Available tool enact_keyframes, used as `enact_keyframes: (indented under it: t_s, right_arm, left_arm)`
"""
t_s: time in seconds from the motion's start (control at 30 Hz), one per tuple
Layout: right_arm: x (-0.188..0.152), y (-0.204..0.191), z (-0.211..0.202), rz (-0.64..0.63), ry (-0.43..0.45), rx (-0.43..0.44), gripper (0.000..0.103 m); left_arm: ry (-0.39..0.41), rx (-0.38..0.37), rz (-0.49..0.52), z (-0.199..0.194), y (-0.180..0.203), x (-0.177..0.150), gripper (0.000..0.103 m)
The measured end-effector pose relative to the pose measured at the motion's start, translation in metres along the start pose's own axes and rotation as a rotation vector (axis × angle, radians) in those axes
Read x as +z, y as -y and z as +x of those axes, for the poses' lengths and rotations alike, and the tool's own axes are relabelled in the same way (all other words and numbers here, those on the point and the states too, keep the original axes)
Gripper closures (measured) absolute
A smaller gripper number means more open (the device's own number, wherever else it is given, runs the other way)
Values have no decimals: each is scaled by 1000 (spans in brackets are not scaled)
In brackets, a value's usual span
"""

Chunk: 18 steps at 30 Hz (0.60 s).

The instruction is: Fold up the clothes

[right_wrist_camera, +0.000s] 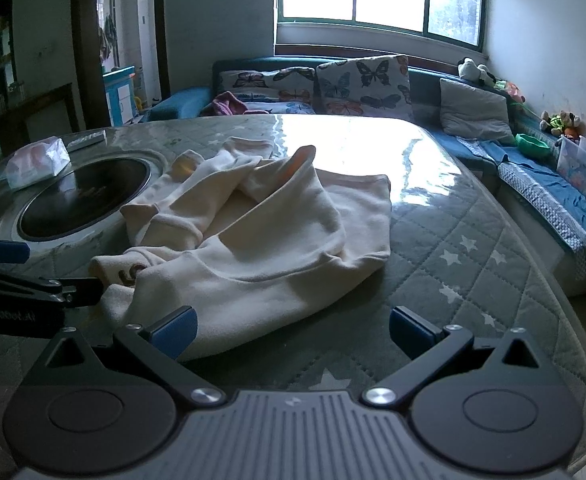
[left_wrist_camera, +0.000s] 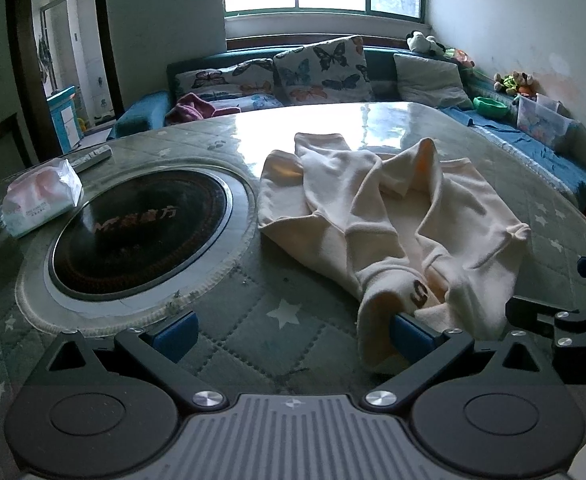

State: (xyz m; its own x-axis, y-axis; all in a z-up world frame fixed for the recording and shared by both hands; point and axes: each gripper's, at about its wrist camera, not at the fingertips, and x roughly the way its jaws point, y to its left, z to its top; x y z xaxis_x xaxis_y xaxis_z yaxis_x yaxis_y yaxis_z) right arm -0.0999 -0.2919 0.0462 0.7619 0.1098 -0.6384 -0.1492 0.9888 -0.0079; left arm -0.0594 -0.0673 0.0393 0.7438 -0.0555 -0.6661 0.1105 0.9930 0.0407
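A cream garment (left_wrist_camera: 377,216) lies crumpled on the quilted green table cover (left_wrist_camera: 261,320), with a brown mark near its front edge. My left gripper (left_wrist_camera: 293,336) is open; its right blue pad (left_wrist_camera: 407,334) touches the garment's near edge. In the right wrist view the same garment (right_wrist_camera: 261,240) lies ahead. My right gripper (right_wrist_camera: 291,332) is open, with its left pad (right_wrist_camera: 175,330) against the garment's near hem. The left gripper's fingers (right_wrist_camera: 37,286) show at that view's left edge, and the right gripper (left_wrist_camera: 561,320) shows at the left view's right edge.
A round black induction cooktop (left_wrist_camera: 141,220) is set into the table at the left. A tissue pack (left_wrist_camera: 41,196) and a remote (left_wrist_camera: 91,156) lie beyond it. A sofa with butterfly cushions (left_wrist_camera: 321,68) stands behind the table. Toys and boxes (left_wrist_camera: 541,116) line the right wall.
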Motion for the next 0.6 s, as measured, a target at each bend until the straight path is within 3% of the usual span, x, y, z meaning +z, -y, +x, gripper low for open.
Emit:
enact_keyframes:
  t_s: [0.6]
  right_arm:
    - [-1, -3, -8, -2, 14, 4, 0]
  left_arm:
    - [7, -3, 20, -7, 6, -3, 0]
